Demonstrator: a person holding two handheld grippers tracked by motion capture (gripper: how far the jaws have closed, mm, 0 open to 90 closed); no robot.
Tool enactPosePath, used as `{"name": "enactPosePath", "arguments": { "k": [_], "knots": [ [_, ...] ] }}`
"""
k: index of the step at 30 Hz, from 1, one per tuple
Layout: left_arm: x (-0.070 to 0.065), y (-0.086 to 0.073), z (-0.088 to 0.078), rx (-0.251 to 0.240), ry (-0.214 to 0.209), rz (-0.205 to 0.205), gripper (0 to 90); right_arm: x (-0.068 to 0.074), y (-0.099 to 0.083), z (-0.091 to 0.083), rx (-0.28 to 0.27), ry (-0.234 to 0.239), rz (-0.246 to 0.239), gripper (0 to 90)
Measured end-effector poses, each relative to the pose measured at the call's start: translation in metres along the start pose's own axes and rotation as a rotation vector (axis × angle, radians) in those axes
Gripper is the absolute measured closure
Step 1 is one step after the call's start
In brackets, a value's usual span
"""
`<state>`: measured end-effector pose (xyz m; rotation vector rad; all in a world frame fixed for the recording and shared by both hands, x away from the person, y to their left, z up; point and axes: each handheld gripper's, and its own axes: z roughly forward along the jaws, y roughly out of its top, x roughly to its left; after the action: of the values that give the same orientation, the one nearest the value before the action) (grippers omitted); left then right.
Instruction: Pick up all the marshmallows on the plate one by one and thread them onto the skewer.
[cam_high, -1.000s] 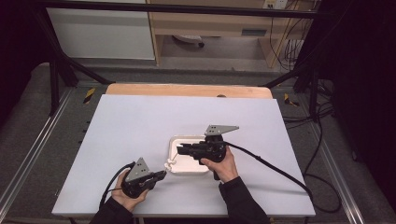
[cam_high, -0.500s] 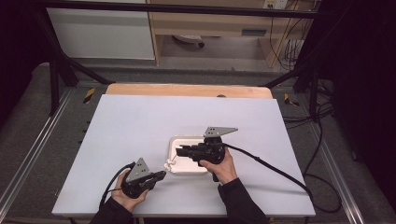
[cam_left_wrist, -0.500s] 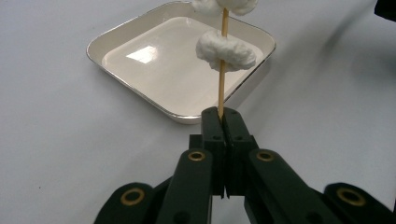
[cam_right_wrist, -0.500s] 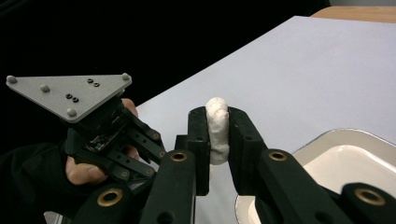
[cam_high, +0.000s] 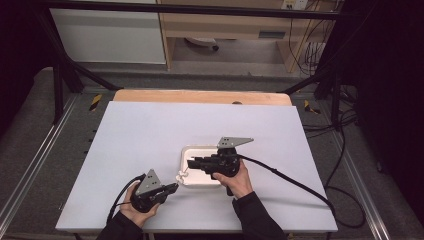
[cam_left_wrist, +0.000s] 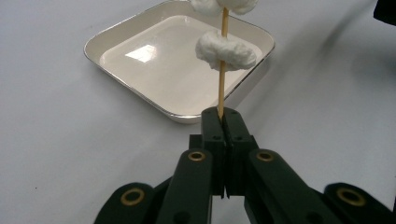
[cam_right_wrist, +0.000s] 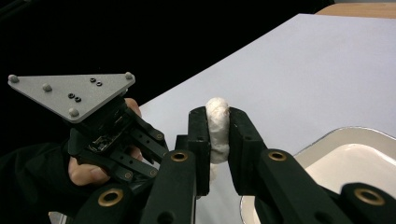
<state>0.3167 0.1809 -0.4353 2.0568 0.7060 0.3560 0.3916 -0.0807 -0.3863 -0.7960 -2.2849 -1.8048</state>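
table (cam_high: 150, 130): white top | wooden strip (cam_high: 200, 96): far edge | cabinet (cam_high: 107, 37): beyond

the thin pale wooden skewer (cam_left_wrist: 222, 70) looks smooth; the soft white fluffy pieces (cam_left_wrist: 225, 50) on it look rough and matt. the square white tray (cam_left_wrist: 140, 81) is glossy with a metallic rim, on a matt white tabletop (cam_high: 150, 130).

Overhead view, two close claw-mounted cameras

White marshmallows (cam_left_wrist: 225, 49), tan skewer (cam_left_wrist: 221, 88), cream tray (cam_left_wrist: 140, 70), black claws, pale table (cam_high: 150, 130).
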Motion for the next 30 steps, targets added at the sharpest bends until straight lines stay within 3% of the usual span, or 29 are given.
{"name": "enactPosePath", "arguments": {
  "k": [30],
  "knots": [
    [-0.0007, 0.0000, 0.0004, 0.010, 0.001, 0.005, 89.6, -0.0002, -0.0050, 0.0039, 0.008, 0.015, 0.005, 81.6]
  ]
}}
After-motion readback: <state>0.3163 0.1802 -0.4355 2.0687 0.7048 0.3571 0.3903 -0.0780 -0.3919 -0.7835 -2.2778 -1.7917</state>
